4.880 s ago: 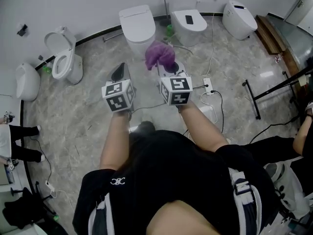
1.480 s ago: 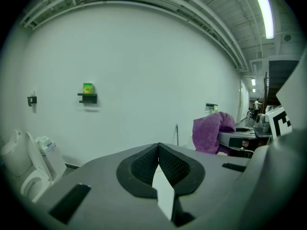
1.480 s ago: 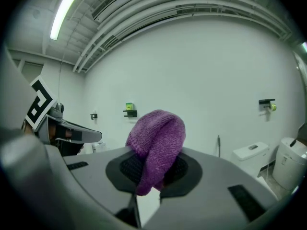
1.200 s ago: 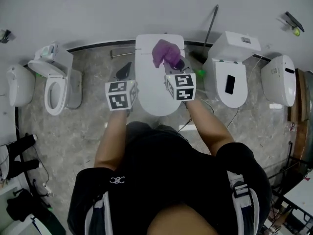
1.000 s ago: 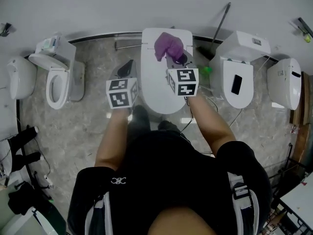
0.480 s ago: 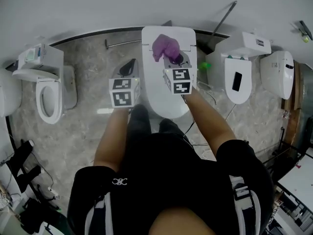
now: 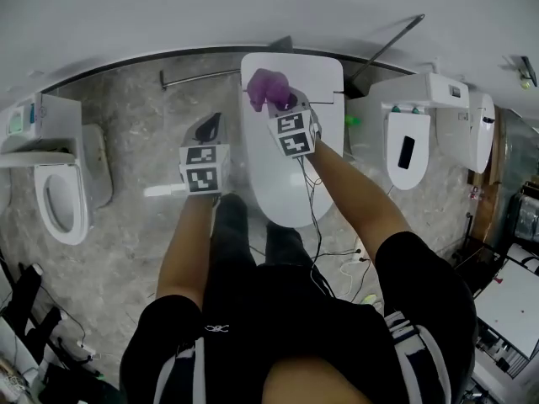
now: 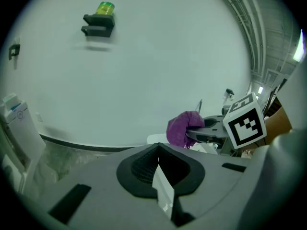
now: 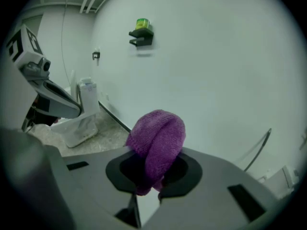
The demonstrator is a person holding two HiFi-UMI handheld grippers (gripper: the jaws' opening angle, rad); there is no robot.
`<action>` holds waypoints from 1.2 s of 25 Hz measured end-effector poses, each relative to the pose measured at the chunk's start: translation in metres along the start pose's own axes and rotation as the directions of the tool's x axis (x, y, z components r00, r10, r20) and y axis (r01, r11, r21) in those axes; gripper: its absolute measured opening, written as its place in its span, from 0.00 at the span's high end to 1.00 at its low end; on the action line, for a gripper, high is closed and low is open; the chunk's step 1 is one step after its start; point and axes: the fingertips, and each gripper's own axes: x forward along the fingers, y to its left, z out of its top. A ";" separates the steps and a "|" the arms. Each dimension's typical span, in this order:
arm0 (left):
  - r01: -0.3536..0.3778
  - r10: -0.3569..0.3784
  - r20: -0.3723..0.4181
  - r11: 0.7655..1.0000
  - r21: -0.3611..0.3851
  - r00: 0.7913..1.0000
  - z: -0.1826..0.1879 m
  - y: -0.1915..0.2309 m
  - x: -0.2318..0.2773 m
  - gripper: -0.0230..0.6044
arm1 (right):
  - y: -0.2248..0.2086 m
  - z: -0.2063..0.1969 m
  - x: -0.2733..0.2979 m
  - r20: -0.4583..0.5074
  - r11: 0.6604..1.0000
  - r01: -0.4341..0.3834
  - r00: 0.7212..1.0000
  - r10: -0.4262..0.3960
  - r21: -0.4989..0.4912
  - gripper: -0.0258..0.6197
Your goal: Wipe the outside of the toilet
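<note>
reaching forward, right claw clamped on purple cloth above toilet, left claw closed, empty

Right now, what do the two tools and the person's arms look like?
The left tool and right tool are grey with black parts. Each carries a white cube with black square markers. A thin dark cable hangs from the right one. The person wears a black short-sleeved top with white stripes at the shoulders.

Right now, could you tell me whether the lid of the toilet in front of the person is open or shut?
Shut. The head view shows the toilet lid as one smooth white oval with no bowl visible.
</note>
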 end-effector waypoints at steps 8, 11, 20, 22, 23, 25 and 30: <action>0.065 -0.066 0.012 0.997 0.043 0.998 -0.019 0.019 0.087 0.95 | -0.009 -0.067 0.136 -0.172 0.967 -0.048 0.985 0.005 -0.250 0.86; 0.084 -0.085 0.010 0.994 0.069 0.996 -0.025 0.023 0.104 0.95 | -0.016 -0.081 0.171 -0.215 0.959 -0.049 0.977 -0.013 -0.280 0.86; 0.050 -0.046 -0.040 0.994 0.098 0.998 -0.057 0.074 0.122 0.95 | -0.009 -0.093 0.224 -0.261 0.941 -0.092 0.965 0.004 -0.325 0.86; 0.037 -0.034 -0.038 0.996 0.079 0.999 -0.060 0.086 0.121 0.95 | -0.006 -0.096 0.231 -0.279 0.935 -0.091 0.960 -0.010 -0.344 0.86; 0.031 -0.029 -0.037 0.997 0.068 0.999 -0.061 0.091 0.121 0.95 | -0.004 -0.097 0.234 -0.285 0.931 -0.086 0.958 -0.020 -0.354 0.86; 0.020 -0.018 -0.035 0.999 0.049 0.999 -0.064 0.100 0.123 0.95 | -0.004 -0.097 0.239 -0.298 0.929 -0.079 0.954 -0.035 -0.362 0.86; 0.015 -0.013 -0.048 0.999 0.028 0.999 -0.071 0.101 0.126 0.95 | -0.009 -0.100 0.237 -0.371 0.955 -0.064 0.927 -0.050 -0.290 0.86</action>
